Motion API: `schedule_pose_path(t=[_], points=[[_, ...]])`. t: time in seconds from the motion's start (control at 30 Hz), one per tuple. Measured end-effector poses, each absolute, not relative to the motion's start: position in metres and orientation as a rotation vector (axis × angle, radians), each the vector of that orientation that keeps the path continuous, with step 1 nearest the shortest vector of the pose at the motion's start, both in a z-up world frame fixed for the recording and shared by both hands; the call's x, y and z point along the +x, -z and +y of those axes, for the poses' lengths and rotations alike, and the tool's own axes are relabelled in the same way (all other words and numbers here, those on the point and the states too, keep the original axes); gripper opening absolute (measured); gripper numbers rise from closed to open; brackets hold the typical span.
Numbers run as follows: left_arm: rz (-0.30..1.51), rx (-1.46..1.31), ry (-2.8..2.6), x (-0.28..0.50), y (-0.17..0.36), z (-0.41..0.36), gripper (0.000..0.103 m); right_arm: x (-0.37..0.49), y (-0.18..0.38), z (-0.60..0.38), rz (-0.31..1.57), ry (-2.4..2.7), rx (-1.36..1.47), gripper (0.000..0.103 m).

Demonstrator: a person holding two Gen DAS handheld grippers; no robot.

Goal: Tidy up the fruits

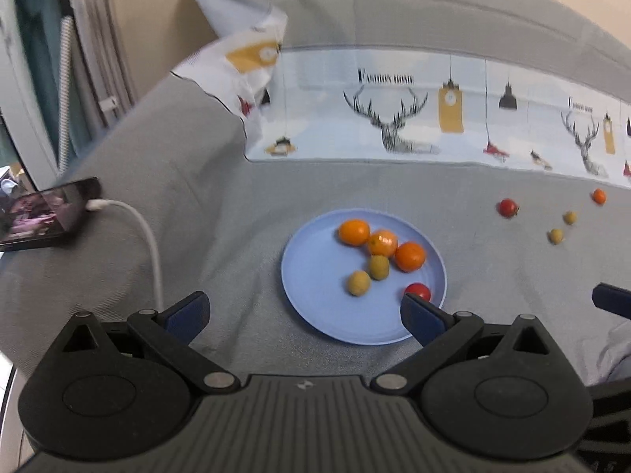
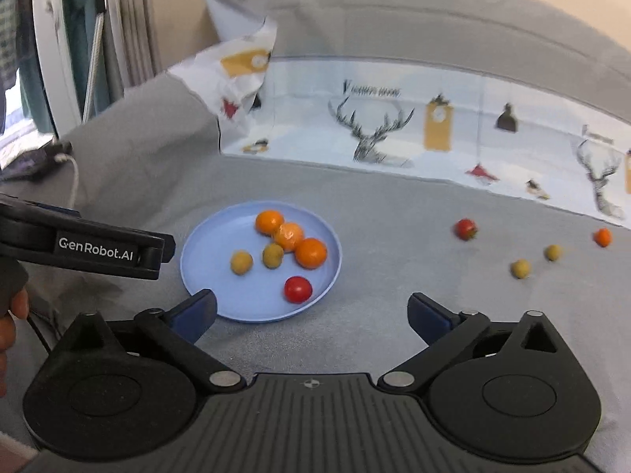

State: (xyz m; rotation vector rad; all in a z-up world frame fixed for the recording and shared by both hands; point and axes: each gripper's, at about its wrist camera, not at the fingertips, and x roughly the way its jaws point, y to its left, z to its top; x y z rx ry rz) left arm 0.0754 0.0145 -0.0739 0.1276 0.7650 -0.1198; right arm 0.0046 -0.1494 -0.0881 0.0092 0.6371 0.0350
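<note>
Both empty, plate half full
My left hand-held gripper [image 1: 303, 313] and right hand-held gripper [image 2: 311, 313] gape wide, holding nothing; next, four fruits ahead-right, tomato [image 2: 465, 229] first, onto the plate [image 2: 205, 272].

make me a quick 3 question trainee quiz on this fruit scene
1. How many fruits lie on the blue plate?
2. True or false: the right tongs grip a fruit.
3. Which fruit off the plate lies nearest it? A) red tomato B) small orange C) a green fruit

Key: 1. Six: three oranges, two green fruits, one tomato. 2. False: they are open and hold nothing. 3. A.
</note>
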Motion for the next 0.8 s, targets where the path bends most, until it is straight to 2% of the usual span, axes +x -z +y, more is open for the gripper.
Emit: schedule_pose_path(t=[0.5, 0.8], points=[[0.636, 0.121, 0.145, 0.001, 0.034, 0.012, 0.103, -0.082, 0.05, -0.141, 0.477, -0.048, -0.049, 0.102], [0.598, 0.111, 0.135, -0.019, 0.024, 0.018, 0.103, -0.098, 0.041, -0.142, 0.444, -0.032, -0.044, 0.102]])
